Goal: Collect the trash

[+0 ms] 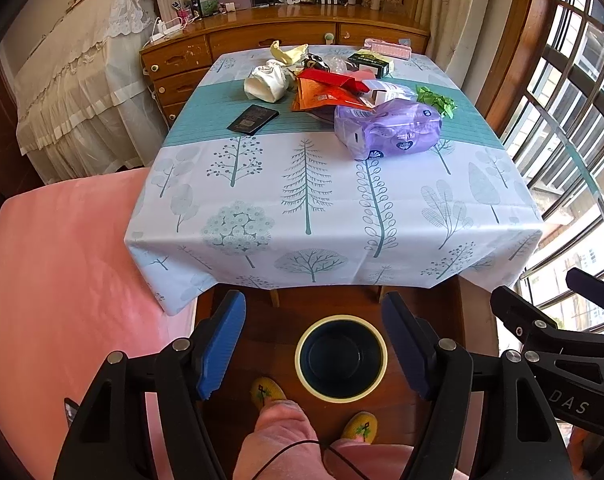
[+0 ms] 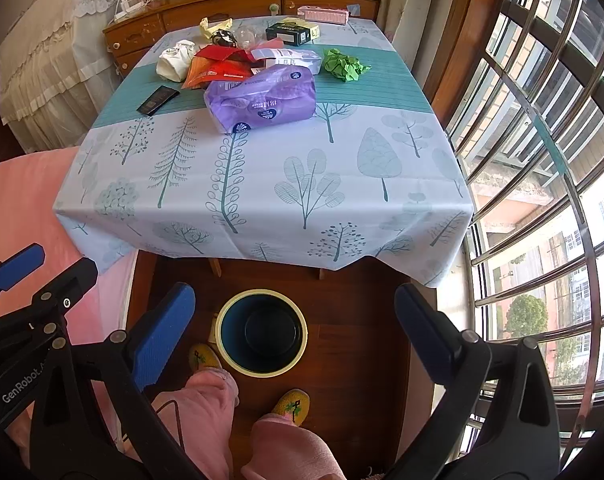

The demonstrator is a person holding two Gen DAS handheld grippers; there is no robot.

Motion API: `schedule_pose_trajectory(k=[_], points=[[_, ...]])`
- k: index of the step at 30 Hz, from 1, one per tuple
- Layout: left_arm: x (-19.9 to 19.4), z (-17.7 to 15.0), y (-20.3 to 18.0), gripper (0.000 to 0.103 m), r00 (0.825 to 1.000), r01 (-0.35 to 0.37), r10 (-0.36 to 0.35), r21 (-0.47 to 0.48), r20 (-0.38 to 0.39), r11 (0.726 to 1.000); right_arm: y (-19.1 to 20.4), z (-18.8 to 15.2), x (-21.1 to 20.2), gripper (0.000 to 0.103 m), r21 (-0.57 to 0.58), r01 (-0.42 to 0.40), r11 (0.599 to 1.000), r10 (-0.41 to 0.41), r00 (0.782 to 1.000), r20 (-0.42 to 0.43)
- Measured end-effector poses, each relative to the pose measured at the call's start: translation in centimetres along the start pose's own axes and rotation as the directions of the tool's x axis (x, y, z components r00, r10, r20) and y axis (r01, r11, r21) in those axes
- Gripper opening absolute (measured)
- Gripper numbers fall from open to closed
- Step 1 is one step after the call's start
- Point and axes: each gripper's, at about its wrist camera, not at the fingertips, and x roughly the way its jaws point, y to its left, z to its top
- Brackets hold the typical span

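2 grippers, left gripper and right gripper, spread wide and empty above floor bin. Purple packet on table, long axis crosswise, well beyond both, amid trash pile.

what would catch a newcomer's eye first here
A pile of trash sits at the far end of the table, with a purple pack nearest and crumpled green paper to its right. On the floor before the table stands an empty bin, framed by open blue tongs.
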Motion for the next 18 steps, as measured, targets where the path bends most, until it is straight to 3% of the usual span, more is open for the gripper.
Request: schedule_pose_trajectory(k=[18], points=[[0.01,0.06,-0.01,0.072,1.0,-0.004,0.004,-0.001,0.001,1.0,-0.04,0.44,-0.04,0.099,-0.004,0.001,1.0,-0.001,1.0,0.005]])
